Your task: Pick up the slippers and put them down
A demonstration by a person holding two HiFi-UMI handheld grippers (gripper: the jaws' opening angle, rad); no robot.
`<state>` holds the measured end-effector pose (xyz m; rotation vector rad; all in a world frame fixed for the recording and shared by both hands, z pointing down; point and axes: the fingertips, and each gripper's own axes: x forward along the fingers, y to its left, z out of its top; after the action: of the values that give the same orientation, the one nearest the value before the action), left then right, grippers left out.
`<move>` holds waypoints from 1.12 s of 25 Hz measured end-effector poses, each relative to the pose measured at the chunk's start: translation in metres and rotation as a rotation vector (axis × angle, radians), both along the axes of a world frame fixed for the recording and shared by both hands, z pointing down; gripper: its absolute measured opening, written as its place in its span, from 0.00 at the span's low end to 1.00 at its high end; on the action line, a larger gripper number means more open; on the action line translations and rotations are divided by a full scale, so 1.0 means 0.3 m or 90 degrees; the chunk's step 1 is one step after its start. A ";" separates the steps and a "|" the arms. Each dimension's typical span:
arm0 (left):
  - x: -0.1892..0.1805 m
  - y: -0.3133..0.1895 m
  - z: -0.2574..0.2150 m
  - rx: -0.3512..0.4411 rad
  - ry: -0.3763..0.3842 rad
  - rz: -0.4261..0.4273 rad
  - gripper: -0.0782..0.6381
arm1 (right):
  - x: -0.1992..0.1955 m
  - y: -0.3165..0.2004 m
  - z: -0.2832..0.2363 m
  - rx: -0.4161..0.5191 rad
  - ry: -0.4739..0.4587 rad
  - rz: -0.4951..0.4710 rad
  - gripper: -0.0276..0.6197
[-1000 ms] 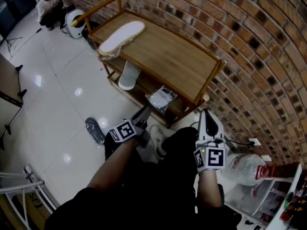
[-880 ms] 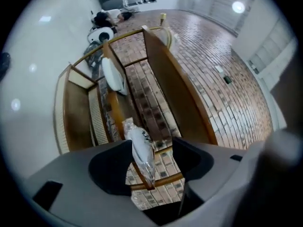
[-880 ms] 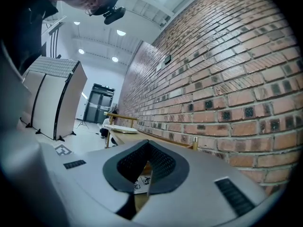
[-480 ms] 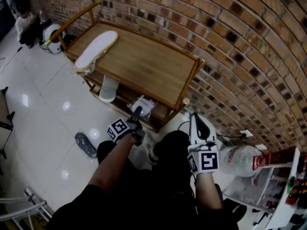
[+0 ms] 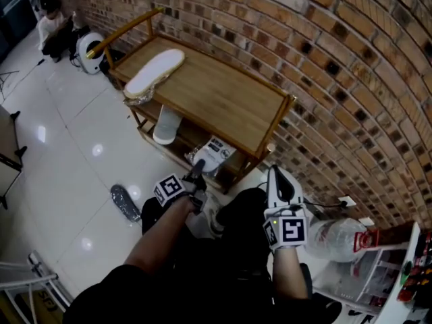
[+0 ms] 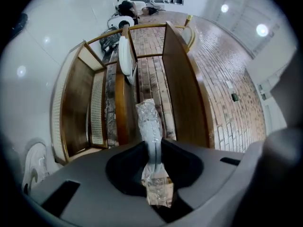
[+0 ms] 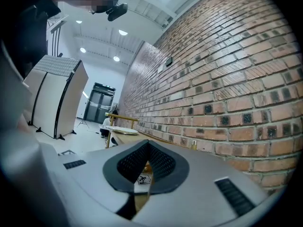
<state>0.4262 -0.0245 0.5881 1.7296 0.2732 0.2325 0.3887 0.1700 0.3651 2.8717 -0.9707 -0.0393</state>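
**Scene at the near end of the table.** The brick wall (image 5: 337, 79) runs behind the table, and the white tiled floor (image 5: 67, 154) spreads in front of it. The wooden table (image 5: 223, 100) stands along the wall and has a lower shelf under its top. We see the person's two forearms reaching toward the table's near end, each with a claw pointing level.

A bare white slipper (image 5: 154, 73) lies flat on the table top at the far end. A dark, sole-shaped object (image 5: 125, 202) lies on the floor in front of the table, well apart from it.

The wrapped slipper (image 6: 150, 122), in clear plastic, sits at the near end of the table at the height of the lower shelf. We cannot tell whether it rests on that shelf.

The left claw (image 5: 198, 169) is at that same near corner. Its jaws are closing and pinch the crumpled end of the plastic wrapping, and the slipper extends away from them toward the table.

The right claw (image 5: 278, 175) hangs just past the table's near end, on the wall side. Its jaws are pressed together with nothing between them.
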 end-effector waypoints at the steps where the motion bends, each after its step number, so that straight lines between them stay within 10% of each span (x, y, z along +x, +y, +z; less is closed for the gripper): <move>1: -0.031 -0.008 -0.013 0.000 0.005 -0.004 0.22 | -0.006 -0.010 -0.007 0.007 0.005 -0.005 0.06; 13: -0.312 -0.217 -0.147 0.051 0.056 -0.099 0.22 | -0.098 -0.201 -0.073 0.053 0.034 -0.108 0.06; 28: -0.773 -0.675 -0.235 0.072 0.092 -0.358 0.22 | -0.266 -0.597 -0.129 0.111 0.045 -0.297 0.06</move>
<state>0.1944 -0.2270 0.5177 1.8651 -0.1312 -0.2937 0.3088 -0.0092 0.3264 2.6945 -1.6694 -0.2719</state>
